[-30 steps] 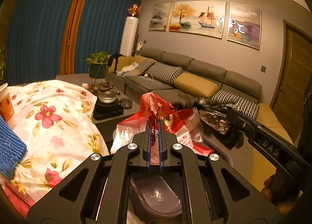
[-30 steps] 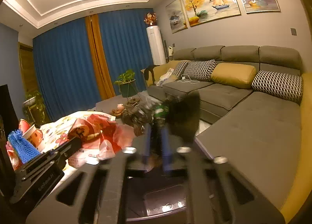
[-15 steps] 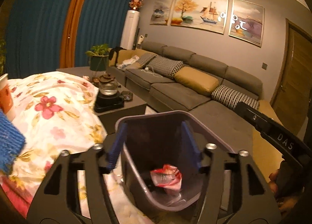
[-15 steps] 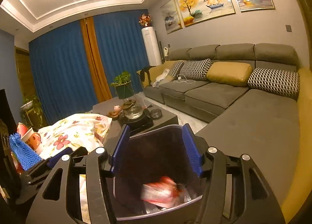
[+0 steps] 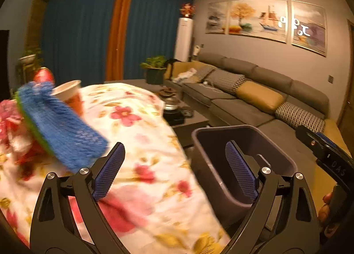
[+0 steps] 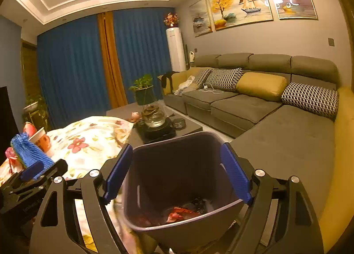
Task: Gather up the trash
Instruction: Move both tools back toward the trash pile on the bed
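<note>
A dark grey trash bin (image 6: 177,165) stands low in front of me, with red wrappers (image 6: 181,213) and dark foil at its bottom. My right gripper (image 6: 177,172) is open and empty above the bin's mouth. My left gripper (image 5: 174,169) is open and empty, over the floral cloth (image 5: 141,143), with the bin (image 5: 241,143) to its right. On the cloth to the left lie a blue foam net (image 5: 59,125), a paper cup (image 5: 70,94) and red-pink wrappers (image 5: 13,121). The net (image 6: 28,152) and cup (image 6: 42,141) also show in the right wrist view.
A glass teapot on a black hob (image 6: 154,121) sits on the dark coffee table (image 6: 190,127) beyond the cloth. A grey sectional sofa (image 6: 265,107) with cushions fills the right. A potted plant (image 6: 143,90) and blue curtains stand at the back.
Both grippers opened and let the red wrapper and the dark foil fall into the bin. My left gripper then swung left, towards the blue net and cup.
</note>
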A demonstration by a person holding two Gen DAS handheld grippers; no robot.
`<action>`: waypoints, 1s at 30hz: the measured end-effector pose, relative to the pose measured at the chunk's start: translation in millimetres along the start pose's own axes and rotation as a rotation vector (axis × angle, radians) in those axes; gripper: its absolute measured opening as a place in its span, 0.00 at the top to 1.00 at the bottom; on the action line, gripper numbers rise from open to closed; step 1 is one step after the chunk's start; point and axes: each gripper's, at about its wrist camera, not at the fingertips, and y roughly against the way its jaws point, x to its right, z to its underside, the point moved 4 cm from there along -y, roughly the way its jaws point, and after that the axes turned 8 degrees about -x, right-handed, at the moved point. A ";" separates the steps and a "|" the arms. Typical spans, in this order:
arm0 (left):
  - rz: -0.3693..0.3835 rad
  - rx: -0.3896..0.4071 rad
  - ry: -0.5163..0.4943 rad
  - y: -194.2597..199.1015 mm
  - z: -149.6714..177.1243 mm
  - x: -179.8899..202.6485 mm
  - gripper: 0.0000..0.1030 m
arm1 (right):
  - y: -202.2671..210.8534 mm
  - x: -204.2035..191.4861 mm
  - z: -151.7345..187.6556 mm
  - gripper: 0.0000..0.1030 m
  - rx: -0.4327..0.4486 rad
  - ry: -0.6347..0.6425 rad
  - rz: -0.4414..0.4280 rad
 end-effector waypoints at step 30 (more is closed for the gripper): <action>-0.373 0.092 0.219 122.7 20.8 -193.0 0.12 | -16.5 -212.9 47.5 0.19 -0.098 0.267 -0.328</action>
